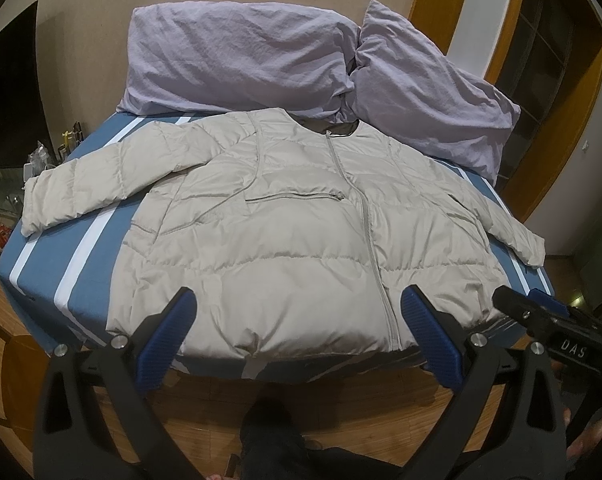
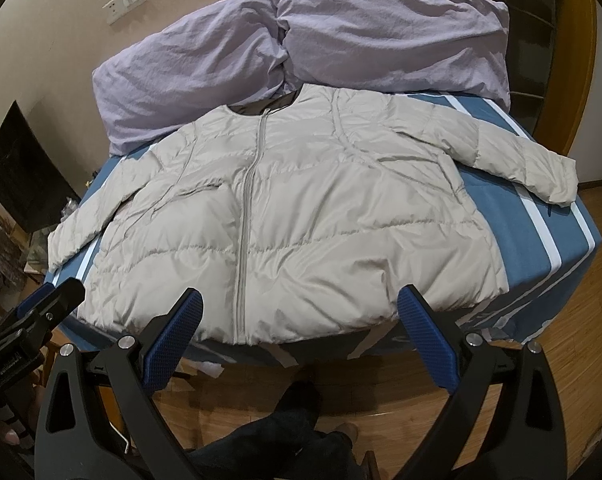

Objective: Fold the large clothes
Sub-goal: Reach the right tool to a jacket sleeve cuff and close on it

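A beige puffer jacket [image 1: 293, 216] lies flat and zipped on the blue striped bed [image 1: 49, 280], front up, collar toward the pillows, both sleeves spread out. It also shows in the right wrist view [image 2: 301, 208]. My left gripper [image 1: 299, 316] is open and empty, held above the jacket's hem near the bed's front edge. My right gripper [image 2: 299, 316] is open and empty over the hem too. The right gripper shows at the right of the left wrist view [image 1: 541, 312], and the left gripper at the left of the right wrist view [image 2: 49, 304].
Two lilac pillows [image 1: 241, 56] [image 1: 429, 88] lean against the wall behind the jacket. Wooden floor [image 1: 341, 404] lies in front of the bed. A person's dark-trousered legs [image 2: 285, 432] stand below the grippers. Cluttered items [image 1: 41, 160] sit left of the bed.
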